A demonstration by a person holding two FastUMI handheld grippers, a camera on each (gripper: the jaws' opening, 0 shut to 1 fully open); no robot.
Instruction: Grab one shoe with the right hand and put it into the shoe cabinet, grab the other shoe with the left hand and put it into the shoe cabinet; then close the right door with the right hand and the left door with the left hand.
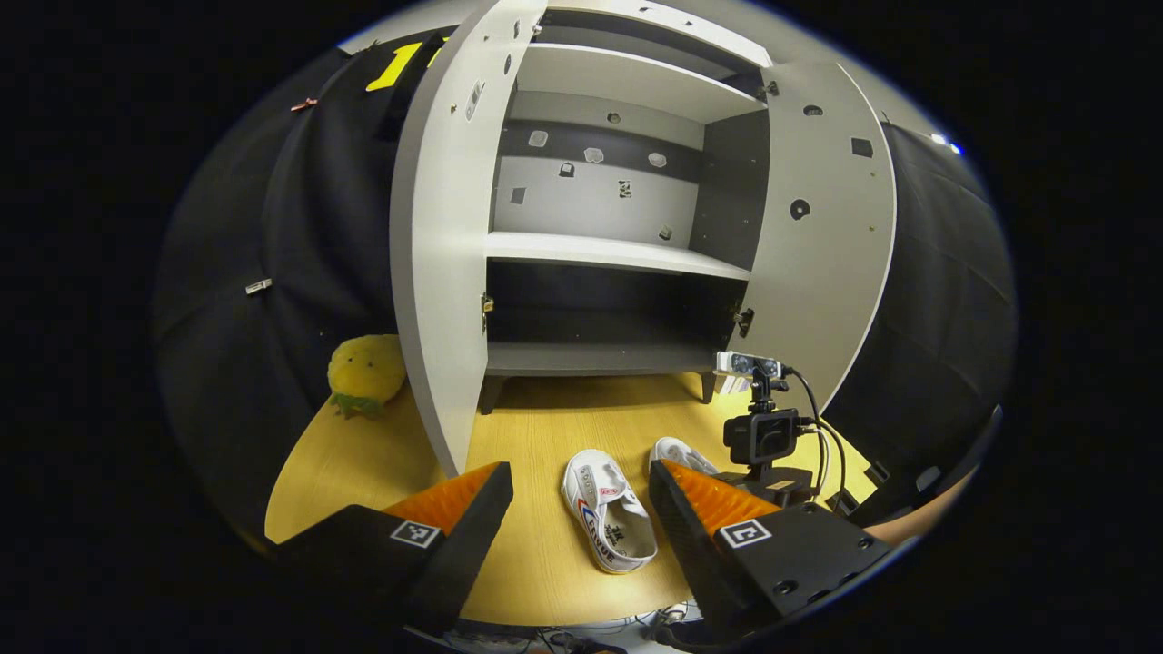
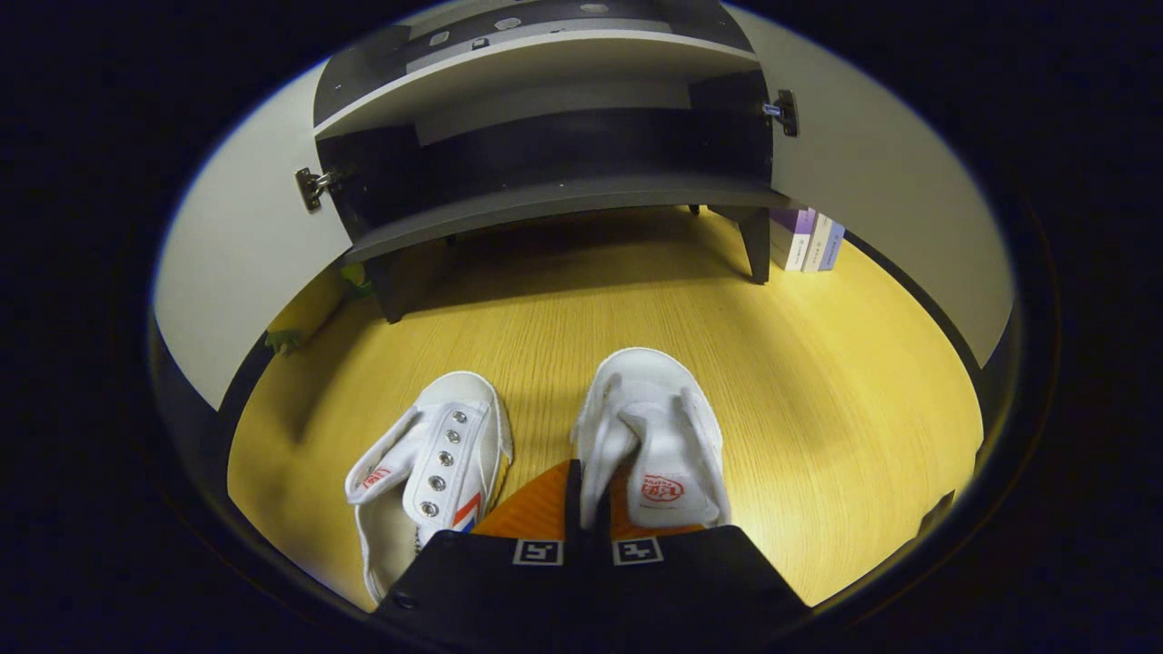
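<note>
Two white canvas shoes lie on the wooden table in front of the open shoe cabinet (image 1: 591, 359). In the right gripper view my right gripper (image 2: 586, 477) is shut on the inner side wall of the right-hand shoe (image 2: 659, 418), whose sole rests on the table. The other shoe (image 2: 432, 468) lies just left of it, untouched. In the left gripper view my left gripper (image 1: 580, 472) stands open above the nearer shoe (image 1: 607, 522), holding nothing. The far shoe (image 1: 680, 451) peeks out behind my finger, with the right gripper's camera housing (image 1: 761, 436) over it.
Both cabinet doors stand wide open, the left door (image 1: 436, 254) and the right door (image 1: 818, 236); the shelves hold nothing. A yellow plush toy (image 1: 365, 371) sits left of the cabinet. A few books (image 2: 809, 241) stand behind its right leg. Black cloth walls surround the table (image 2: 818, 381).
</note>
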